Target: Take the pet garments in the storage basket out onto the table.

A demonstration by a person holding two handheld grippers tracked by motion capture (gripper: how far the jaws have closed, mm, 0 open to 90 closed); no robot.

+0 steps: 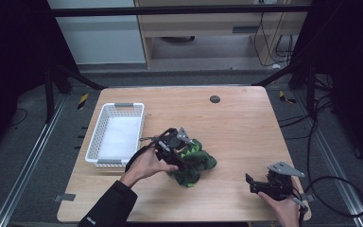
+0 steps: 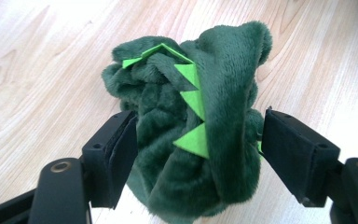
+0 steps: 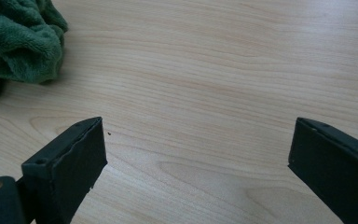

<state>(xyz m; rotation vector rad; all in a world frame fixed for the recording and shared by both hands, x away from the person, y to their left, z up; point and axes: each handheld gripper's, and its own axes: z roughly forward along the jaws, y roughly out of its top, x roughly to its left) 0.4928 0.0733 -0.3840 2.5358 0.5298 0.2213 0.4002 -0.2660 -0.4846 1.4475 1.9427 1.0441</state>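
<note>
Plush, dark green dinosaur toy point(image 2: 196, 126) with lime felt spikes lies crumpled mid-table, right of the white basket point(image 1: 116, 135). Left gripper point(image 2: 193, 154) straddles it, jaws touching both flanks. Likely soft, light, compressible; pinch the bunched body. Right gripper point(image 3: 196, 163) spread, empty, near right.

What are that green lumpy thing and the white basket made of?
The green toy looks like soft plush fabric: fuzzy dark pile, creased folds, with flat bright-green triangles that seem to be felt. The white basket looks like moulded plastic: stiff slotted walls, matt finish.
</note>
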